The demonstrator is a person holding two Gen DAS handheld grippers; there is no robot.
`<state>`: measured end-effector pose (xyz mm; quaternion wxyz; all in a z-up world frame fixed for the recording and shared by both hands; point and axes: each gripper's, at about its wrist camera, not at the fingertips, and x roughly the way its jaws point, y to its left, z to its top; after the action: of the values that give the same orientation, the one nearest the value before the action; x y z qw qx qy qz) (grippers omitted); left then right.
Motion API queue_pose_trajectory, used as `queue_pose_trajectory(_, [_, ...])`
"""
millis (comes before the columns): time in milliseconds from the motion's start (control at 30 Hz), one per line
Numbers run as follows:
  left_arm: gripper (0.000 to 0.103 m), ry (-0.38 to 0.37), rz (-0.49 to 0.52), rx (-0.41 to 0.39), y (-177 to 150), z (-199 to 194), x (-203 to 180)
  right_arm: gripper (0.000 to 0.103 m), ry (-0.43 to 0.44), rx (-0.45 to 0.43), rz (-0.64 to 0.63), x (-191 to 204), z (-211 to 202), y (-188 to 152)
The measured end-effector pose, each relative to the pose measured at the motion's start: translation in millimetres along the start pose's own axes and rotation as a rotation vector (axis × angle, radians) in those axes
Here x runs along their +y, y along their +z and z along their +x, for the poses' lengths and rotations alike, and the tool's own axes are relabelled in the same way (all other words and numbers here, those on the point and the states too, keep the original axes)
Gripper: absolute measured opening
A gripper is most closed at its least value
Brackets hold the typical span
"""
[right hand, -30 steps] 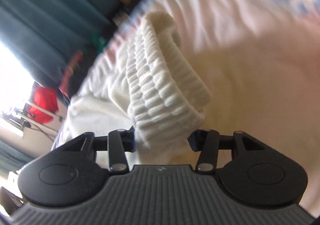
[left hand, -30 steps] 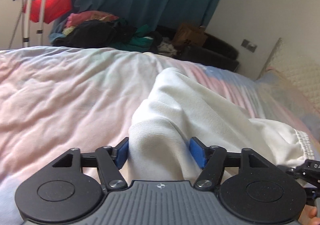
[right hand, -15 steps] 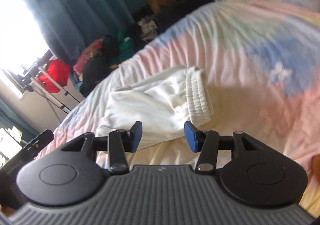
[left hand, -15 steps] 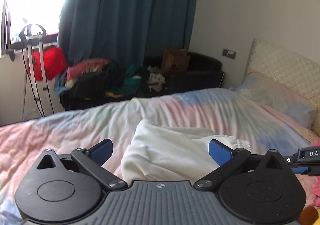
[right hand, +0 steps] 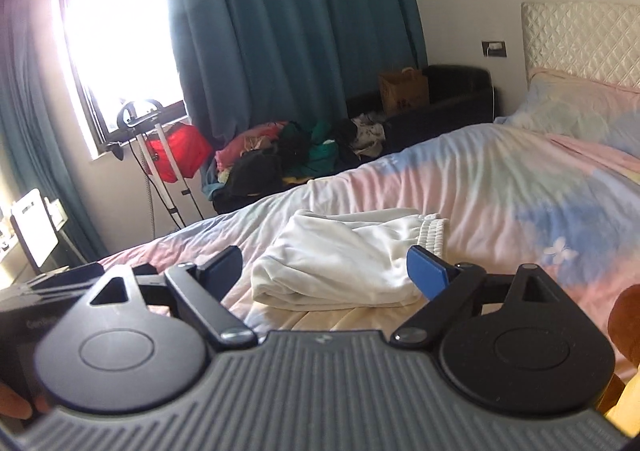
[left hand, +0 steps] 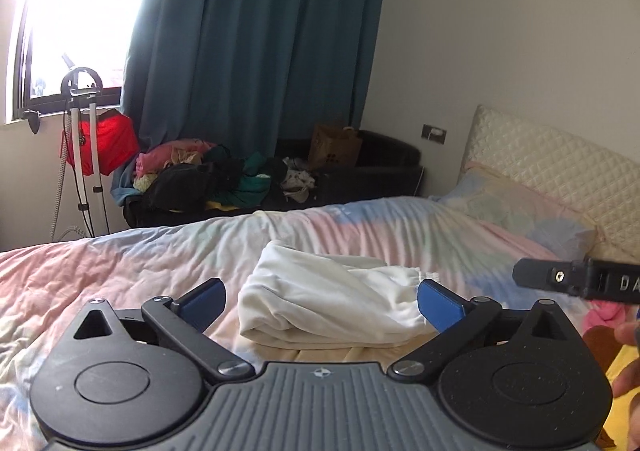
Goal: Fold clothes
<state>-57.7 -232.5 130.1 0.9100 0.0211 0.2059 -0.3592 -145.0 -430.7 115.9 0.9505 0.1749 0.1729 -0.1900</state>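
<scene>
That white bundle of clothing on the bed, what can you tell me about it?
The white garment is a soft, thick-looking knit, folded into a loose, slightly rumpled rectangle. A ribbed elastic band shows at the end nearer the headboard; the other end is a rounded fold. It lies flat on the pastel bedspread, touched only by that. Nothing grips it.

Both have let go of the folded white fleece garment (left hand: pixel 336 303): left gripper (left hand: pixel 320 301) spread wide, right gripper (right hand: pixel 326 269) jaws opening, each lifted clear above the bed.
</scene>
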Motion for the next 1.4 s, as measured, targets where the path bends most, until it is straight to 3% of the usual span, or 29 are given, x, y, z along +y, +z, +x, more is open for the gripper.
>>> queue_pose_trajectory(233, [0.103, 0.036, 0.031, -0.066, -21.0, -45.6, 5.8, 0.091, -0.006, -0.124, -0.050, 10.2, -26.1, -40.7])
queue_pose_trajectory(400, [0.103, 0.034, 0.030, -0.095, -46.1, -70.2, 10.6, 0.091, -0.025, -0.161, -0.084, 16.5, -30.3, -66.1])
queue_pose_trajectory(767, [0.103, 0.034, 0.001, -0.123, -82.1, -79.2, 14.9, 0.091, -0.077, -0.238, -0.163, 31.7, -38.3, -109.9])
queue_pose_trajectory(1000, [0.103, 0.058, 0.026, -0.170, -100.0, -84.5, 14.9, 0.091, -0.109, -0.241, -0.192, 37.0, -25.4, -124.8])
queue_pose_trajectory(1400, [0.103, 0.069, 0.018, -0.138, -119.2, -71.5, 19.7, 0.091, -0.172, -0.222, -0.226, 42.5, -9.5, -137.6])
